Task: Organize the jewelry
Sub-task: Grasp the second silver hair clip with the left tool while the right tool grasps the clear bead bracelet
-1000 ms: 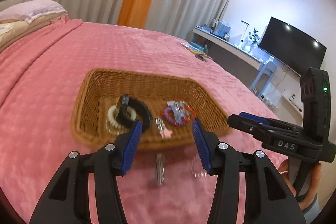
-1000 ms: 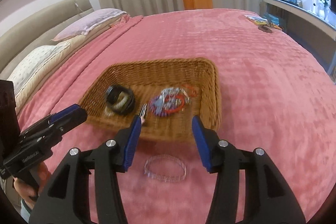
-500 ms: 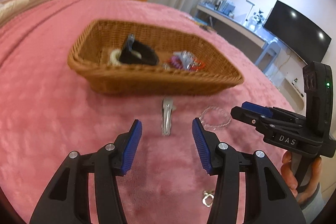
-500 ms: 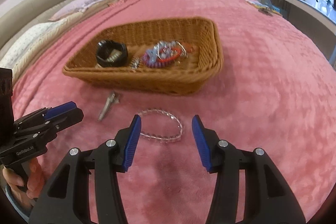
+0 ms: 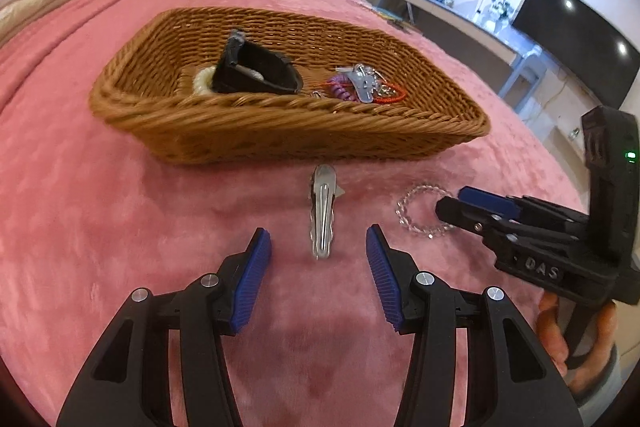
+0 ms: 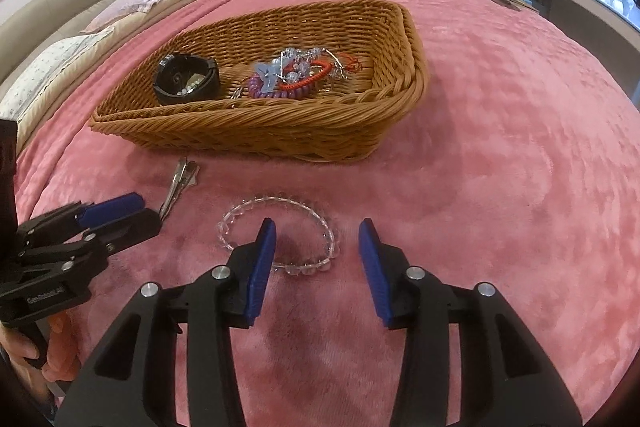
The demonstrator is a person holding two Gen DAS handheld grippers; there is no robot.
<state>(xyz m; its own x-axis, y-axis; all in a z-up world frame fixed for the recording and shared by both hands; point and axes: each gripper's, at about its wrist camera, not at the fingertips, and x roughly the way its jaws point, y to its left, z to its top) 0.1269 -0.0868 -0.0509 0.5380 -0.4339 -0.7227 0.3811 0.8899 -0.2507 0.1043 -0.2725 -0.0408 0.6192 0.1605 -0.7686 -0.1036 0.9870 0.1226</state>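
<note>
A silver hair clip (image 5: 322, 215) lies on the pink bedspread just ahead of my left gripper (image 5: 318, 247), which is open and lined up with it. The clip (image 6: 178, 187) also shows in the right wrist view, beside the left gripper (image 6: 144, 211). A clear bead bracelet (image 6: 276, 197) lies under my right gripper (image 6: 318, 239). One finger sits inside the ring and the ring's right side lies between the closing jaws, untouched by the pads. In the left wrist view the right gripper (image 5: 450, 201) hangs over the bracelet (image 5: 416, 215). The wicker basket (image 5: 280, 135) (image 6: 260, 135) stands just beyond.
The basket holds a black band (image 6: 186, 79) over a cream bead ring, and a heap of purple and red coil ties (image 6: 292, 81) with metal pieces. Pillows (image 6: 60, 63) lie far left. A desk and TV (image 5: 580, 39) stand beyond the bed's right edge.
Both grippers have sunk toward the bedspread in front of the basket. The clip and bracelet now lie right at the fingertips. The right jaws have narrowed a little.
</note>
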